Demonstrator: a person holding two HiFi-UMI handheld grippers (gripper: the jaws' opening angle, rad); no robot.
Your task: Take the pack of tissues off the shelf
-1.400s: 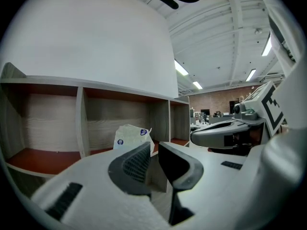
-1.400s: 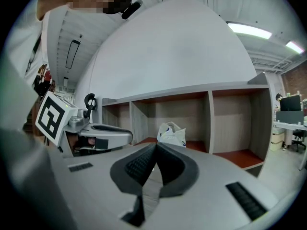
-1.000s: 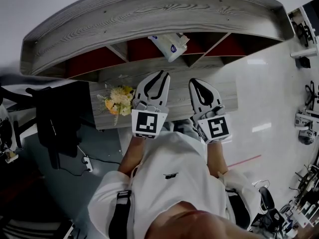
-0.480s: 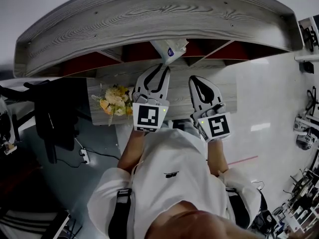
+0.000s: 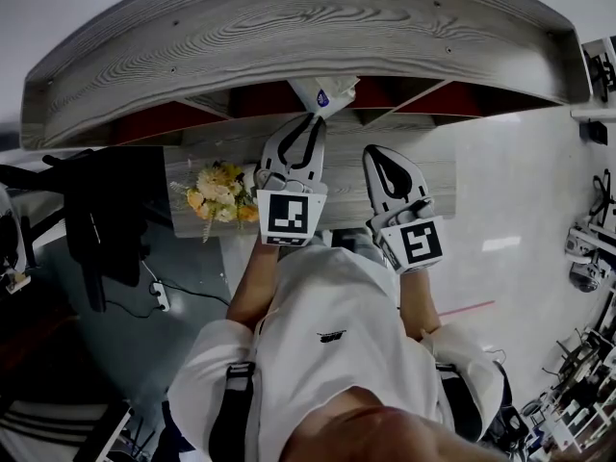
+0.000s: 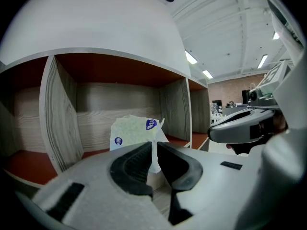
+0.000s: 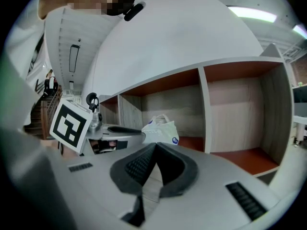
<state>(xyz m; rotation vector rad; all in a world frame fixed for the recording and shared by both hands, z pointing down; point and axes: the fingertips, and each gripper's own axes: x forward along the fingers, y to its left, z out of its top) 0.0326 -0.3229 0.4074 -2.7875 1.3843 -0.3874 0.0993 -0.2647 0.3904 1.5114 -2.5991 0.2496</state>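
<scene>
The right gripper (image 7: 155,144) has its dark fingers pressed together at the tips, with nothing between them. Beyond them stands a wooden shelf (image 7: 201,109) with red-brown floors and upright dividers. A white pack of tissues (image 7: 162,131) sits in the compartment left of the middle divider. The left gripper (image 7: 130,130) reaches in from the left, its tip against the pack's side, and its marker cube (image 7: 71,123) is tilted.

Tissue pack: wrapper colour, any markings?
The tissue pack has a pale greenish-white wrapper with two round blue marks; best in the left gripper view.
</scene>
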